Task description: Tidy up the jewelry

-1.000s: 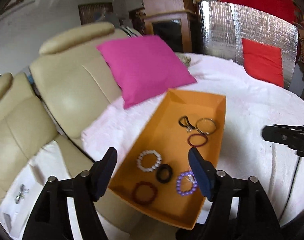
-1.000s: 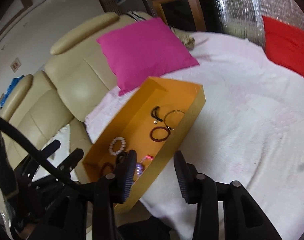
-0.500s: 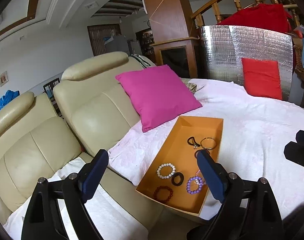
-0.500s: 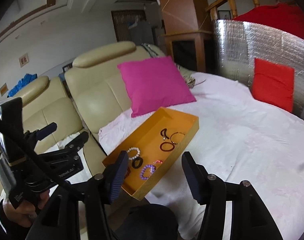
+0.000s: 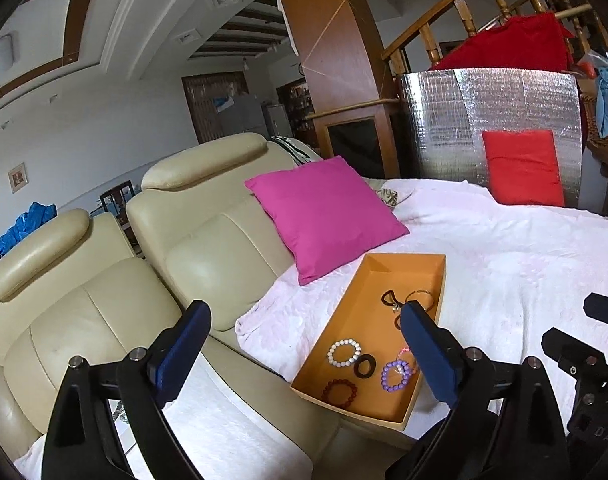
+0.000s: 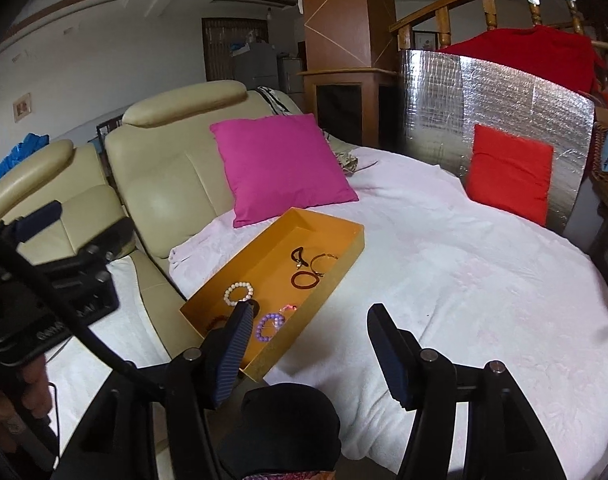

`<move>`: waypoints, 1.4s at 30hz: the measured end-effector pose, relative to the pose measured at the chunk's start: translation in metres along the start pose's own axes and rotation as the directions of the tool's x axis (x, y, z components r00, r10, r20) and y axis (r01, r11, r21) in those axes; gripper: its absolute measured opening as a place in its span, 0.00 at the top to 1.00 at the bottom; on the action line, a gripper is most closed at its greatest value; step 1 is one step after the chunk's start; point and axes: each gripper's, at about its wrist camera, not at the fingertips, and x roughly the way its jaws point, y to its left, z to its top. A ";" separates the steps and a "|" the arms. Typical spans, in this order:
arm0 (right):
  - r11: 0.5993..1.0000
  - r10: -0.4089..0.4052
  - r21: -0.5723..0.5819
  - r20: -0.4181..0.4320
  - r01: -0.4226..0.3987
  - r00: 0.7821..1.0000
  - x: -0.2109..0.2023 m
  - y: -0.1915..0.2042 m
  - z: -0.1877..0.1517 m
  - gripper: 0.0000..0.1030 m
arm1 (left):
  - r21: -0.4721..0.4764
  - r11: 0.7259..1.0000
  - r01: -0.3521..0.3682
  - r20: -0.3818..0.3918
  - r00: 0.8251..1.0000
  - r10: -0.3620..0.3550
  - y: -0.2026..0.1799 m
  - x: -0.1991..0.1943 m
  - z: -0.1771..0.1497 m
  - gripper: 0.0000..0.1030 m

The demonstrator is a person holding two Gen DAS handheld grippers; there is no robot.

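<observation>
An orange tray (image 5: 442, 280) (image 6: 328, 300) lies on the white cloth and holds several bracelets. Among them are a white bead bracelet (image 5: 344, 341) (image 6: 228, 292), a purple bead one (image 5: 384, 378) (image 6: 260, 326), a black ring (image 5: 358, 366) and a dark red bangle (image 6: 306, 286). My left gripper (image 5: 304, 316) hangs back from the tray's near left, its jaws opening with nothing between them. My right gripper (image 6: 310, 314) hovers off the tray's near end, its jaws also opening and empty. The left finger (image 6: 233, 344) covers the tray's near corner.
A pink cushion (image 5: 324, 216) leans on the cream sofa (image 5: 207, 264) behind the tray. A red cushion (image 5: 522, 168) rests against a silver foil panel (image 5: 484, 120) at the back right. White cloth (image 6: 464, 280) spreads to the right of the tray.
Both grippers have drawn back and upward from the tray, which now looks smaller and farther off. Both pairs of jaws stand wider than before.
</observation>
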 end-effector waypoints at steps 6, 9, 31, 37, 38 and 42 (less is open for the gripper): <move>1.000 -0.024 0.006 -0.001 0.024 1.000 -0.003 0.004 0.000 0.38 | -0.030 0.999 -0.014 -0.002 1.000 0.014 0.009 -0.004 0.000 0.07; 1.000 -0.025 0.003 -0.003 0.025 1.000 -0.003 0.006 0.001 0.38 | -0.039 0.999 -0.012 -0.003 1.000 0.012 0.014 -0.004 0.000 0.07; 1.000 -0.022 0.003 -0.031 0.022 0.999 0.006 0.025 0.004 0.38 | -0.070 0.997 -0.022 -0.018 1.000 0.021 0.032 0.006 -0.006 0.07; 1.000 -0.024 -0.004 -0.033 0.024 0.999 0.009 0.028 0.005 0.38 | -0.084 0.996 -0.023 -0.034 0.999 0.020 0.037 0.012 -0.009 0.07; 1.000 -0.024 -0.004 -0.034 0.024 0.999 0.010 0.028 0.006 0.38 | -0.084 0.996 -0.021 -0.036 0.999 0.018 0.038 0.013 -0.010 0.07; 1.000 -0.024 -0.006 -0.039 0.024 0.999 0.013 0.029 0.007 0.38 | -0.088 0.996 -0.023 -0.041 0.999 0.020 0.039 0.015 -0.011 0.07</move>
